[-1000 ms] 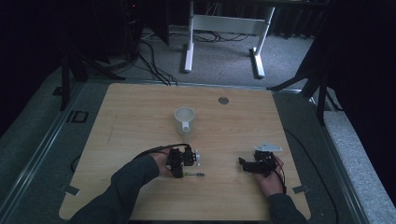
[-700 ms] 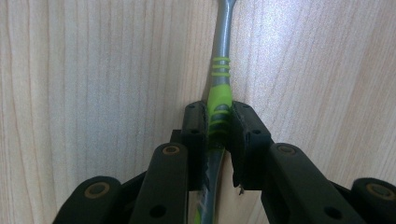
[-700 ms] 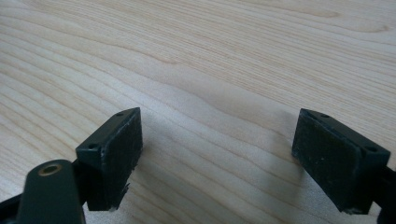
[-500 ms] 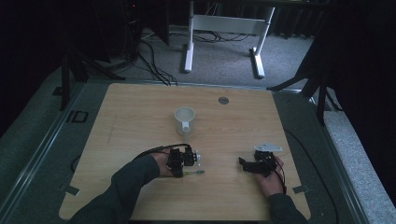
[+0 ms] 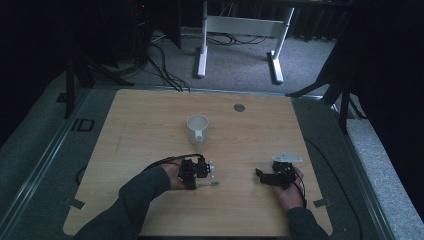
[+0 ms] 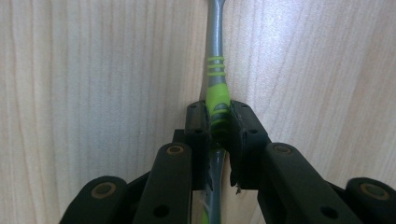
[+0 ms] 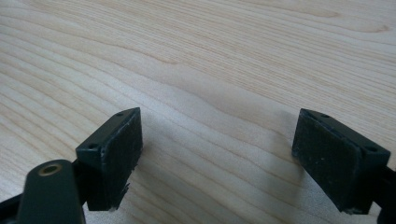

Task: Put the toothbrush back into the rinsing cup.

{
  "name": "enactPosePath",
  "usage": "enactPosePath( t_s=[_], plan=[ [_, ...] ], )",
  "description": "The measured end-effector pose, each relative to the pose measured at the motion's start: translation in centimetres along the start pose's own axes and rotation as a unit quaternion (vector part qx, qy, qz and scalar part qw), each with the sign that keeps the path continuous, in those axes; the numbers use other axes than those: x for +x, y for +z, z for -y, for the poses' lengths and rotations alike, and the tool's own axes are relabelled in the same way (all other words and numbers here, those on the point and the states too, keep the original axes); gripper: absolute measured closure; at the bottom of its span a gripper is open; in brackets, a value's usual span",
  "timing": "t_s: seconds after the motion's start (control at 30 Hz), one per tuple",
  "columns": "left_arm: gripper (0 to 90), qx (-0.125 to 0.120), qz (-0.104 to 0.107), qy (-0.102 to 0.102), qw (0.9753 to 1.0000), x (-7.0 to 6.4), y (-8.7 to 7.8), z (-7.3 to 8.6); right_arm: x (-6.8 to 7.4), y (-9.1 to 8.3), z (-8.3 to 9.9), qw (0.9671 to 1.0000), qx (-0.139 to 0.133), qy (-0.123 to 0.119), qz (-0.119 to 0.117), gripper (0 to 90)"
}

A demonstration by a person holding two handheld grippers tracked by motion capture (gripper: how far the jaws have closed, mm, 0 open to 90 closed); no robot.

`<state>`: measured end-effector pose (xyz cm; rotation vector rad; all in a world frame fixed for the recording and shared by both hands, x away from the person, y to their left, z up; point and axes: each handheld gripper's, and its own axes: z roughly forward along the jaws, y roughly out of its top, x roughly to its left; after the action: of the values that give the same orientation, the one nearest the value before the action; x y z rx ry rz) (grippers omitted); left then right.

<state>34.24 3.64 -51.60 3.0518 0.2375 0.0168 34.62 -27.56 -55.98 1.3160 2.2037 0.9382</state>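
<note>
A green and grey toothbrush [image 6: 217, 88] lies on the wooden table [image 5: 150, 130], and my left gripper [image 6: 218, 122] is shut on its green handle. In the high view the toothbrush [image 5: 206, 184] pokes out to the right of the left gripper [image 5: 194, 172], near the table's front middle. A white mug [image 5: 197, 127] stands upright behind the left gripper, its handle facing the front. My right gripper [image 5: 263, 177] rests low at the front right, jaws pointing left. In the right gripper view its jaws [image 7: 217, 154] stand wide open over bare wood.
A small round grey insert [image 5: 239, 107] sits in the table near its back edge. Grey floor, cables and a white desk frame [image 5: 240, 30] lie beyond the table. Dark stands flank both sides.
The left gripper has shifted slightly with the toothbrush in its jaws. The right gripper has stayed put.
</note>
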Motion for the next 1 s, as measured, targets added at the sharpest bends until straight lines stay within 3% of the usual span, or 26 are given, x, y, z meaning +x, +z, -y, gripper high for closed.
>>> enactPosePath(
  t_s=[0.13,0.43,1.0],
  plan=[
    [79.4,-0.012,0.007,-0.006,0.9999,0.3,-0.3,0.1,0.0,0.0,0.0,1.0000,0.000,0.000,0.000,15.9],
    [79.4,-0.038,-0.001,-0.025,0.9990,0.8,-1.3,0.7,0.0,0.0,0.0,1.0000,0.000,0.000,0.000,15.9],
    [79.4,-0.092,-0.026,-0.066,0.9933,1.9,-3.2,1.9,0.0,0.0,0.0,1.0000,0.000,-0.001,0.000,15.9]
  ],
)
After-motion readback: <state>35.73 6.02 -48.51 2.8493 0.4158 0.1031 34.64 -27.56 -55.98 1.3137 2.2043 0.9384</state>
